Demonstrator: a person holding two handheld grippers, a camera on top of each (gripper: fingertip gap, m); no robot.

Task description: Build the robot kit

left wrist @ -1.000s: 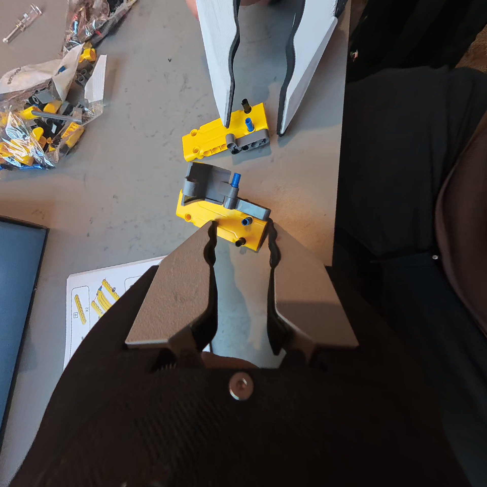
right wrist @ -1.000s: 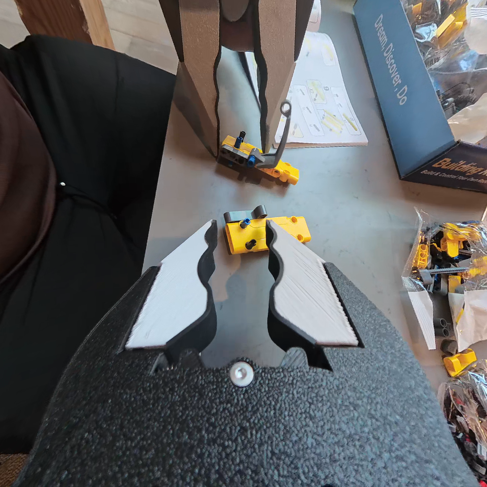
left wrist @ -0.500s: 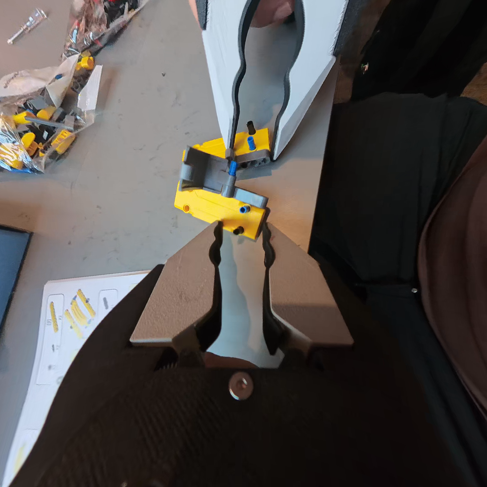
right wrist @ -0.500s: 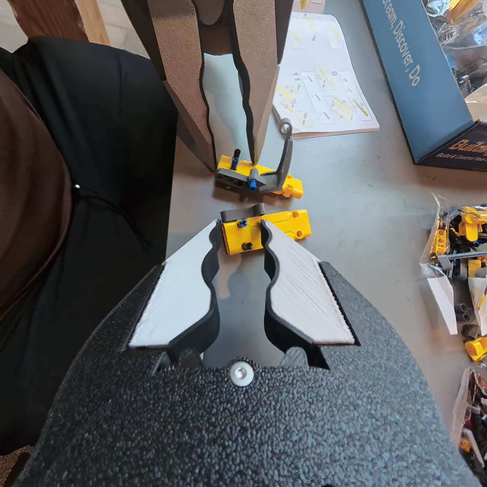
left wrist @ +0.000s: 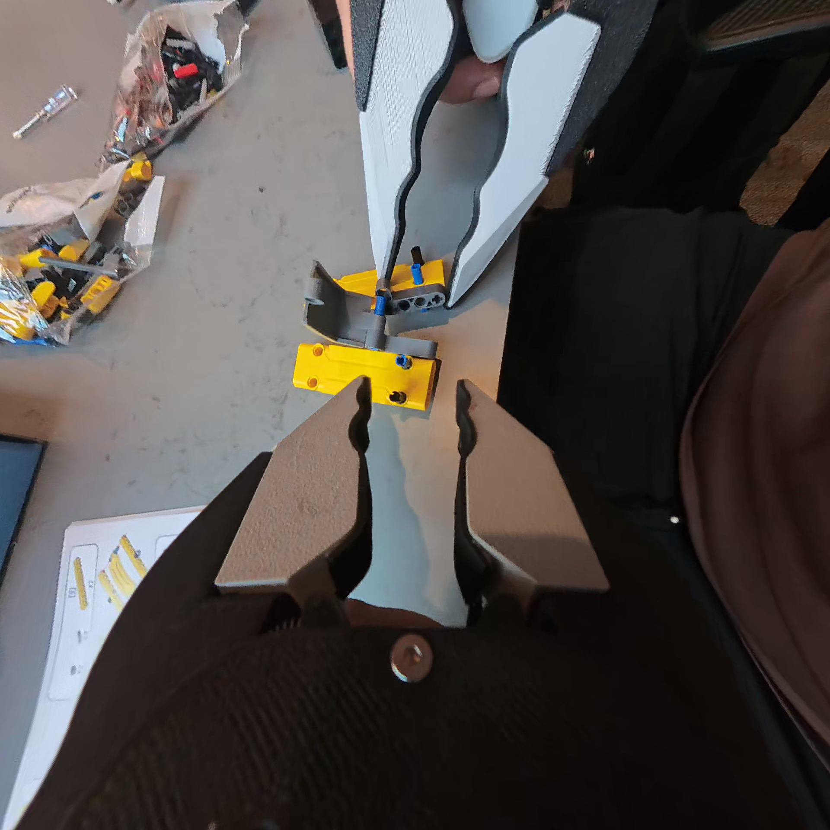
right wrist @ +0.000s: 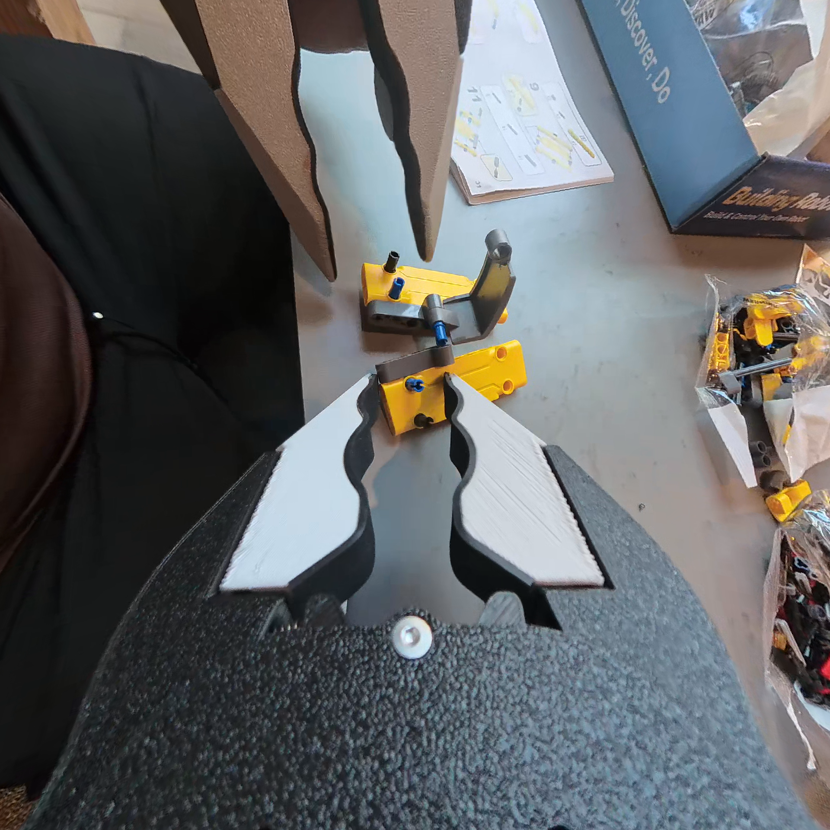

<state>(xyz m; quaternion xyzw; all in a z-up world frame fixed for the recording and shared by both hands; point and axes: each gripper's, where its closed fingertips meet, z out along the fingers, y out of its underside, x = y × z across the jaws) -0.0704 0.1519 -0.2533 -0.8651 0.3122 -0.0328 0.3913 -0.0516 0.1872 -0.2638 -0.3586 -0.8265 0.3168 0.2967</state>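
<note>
Two yellow blocks lie side by side near the edge of the grey table. One carries a grey curved panel (left wrist: 328, 310) and blue pins. This panel block (left wrist: 364, 373) lies flat just past my left gripper (left wrist: 413, 384), which is open with its tips at the block's end. My right gripper (right wrist: 409, 376) is closed around the end of the other yellow block (right wrist: 413, 399), which has a grey beam along it. A grey connector with a blue pin (right wrist: 439, 332) reaches from the panel block (right wrist: 422, 287) to that beam. My left gripper (right wrist: 378, 268) and my right gripper (left wrist: 417, 293) each show in the other's view.
Open bags of loose parts (left wrist: 58, 269) (right wrist: 763, 359) lie to one side. An instruction booklet (right wrist: 525, 134) and a blue box (right wrist: 673, 112) sit behind the left gripper. The table edge (left wrist: 507, 314) is close, with a person's dark clothing (left wrist: 629, 359) beyond it.
My left gripper carried the panel block up against the other block, then opened and let it go flat on the table. My right gripper narrowed around its block and stayed there.
</note>
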